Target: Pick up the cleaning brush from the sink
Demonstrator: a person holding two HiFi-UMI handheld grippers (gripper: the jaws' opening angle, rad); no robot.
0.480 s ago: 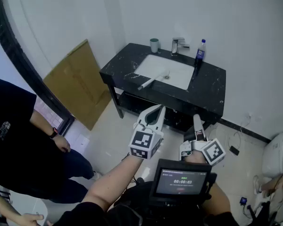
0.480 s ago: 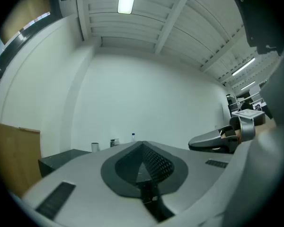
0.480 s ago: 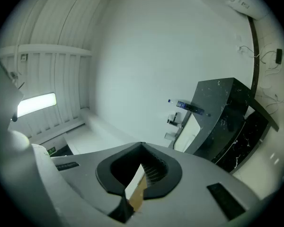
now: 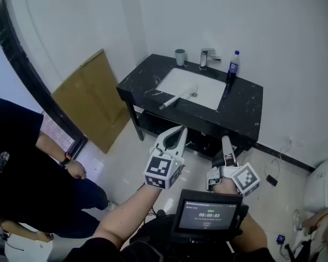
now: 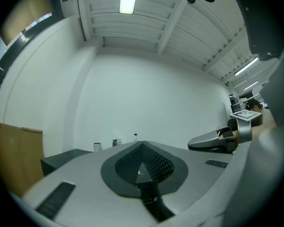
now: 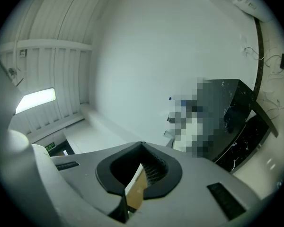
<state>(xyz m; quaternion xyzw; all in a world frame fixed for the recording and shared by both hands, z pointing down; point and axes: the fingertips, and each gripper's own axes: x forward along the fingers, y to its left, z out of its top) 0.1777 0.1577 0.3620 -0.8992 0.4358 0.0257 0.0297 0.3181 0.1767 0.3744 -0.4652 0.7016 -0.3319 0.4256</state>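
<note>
The left gripper (image 4: 180,130) and right gripper (image 4: 225,141) hang empty with jaws together, likely because the brush (image 4: 175,97), lying across the sink's (image 4: 208,89) eight o'clock edge, is well apart at their twelve o'clock.

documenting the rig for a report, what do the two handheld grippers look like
Both are pale grey plastic with long tapered jaws and dark ribbed inner pads. The left gripper and right gripper each carry a white cube with black square markers.
</note>
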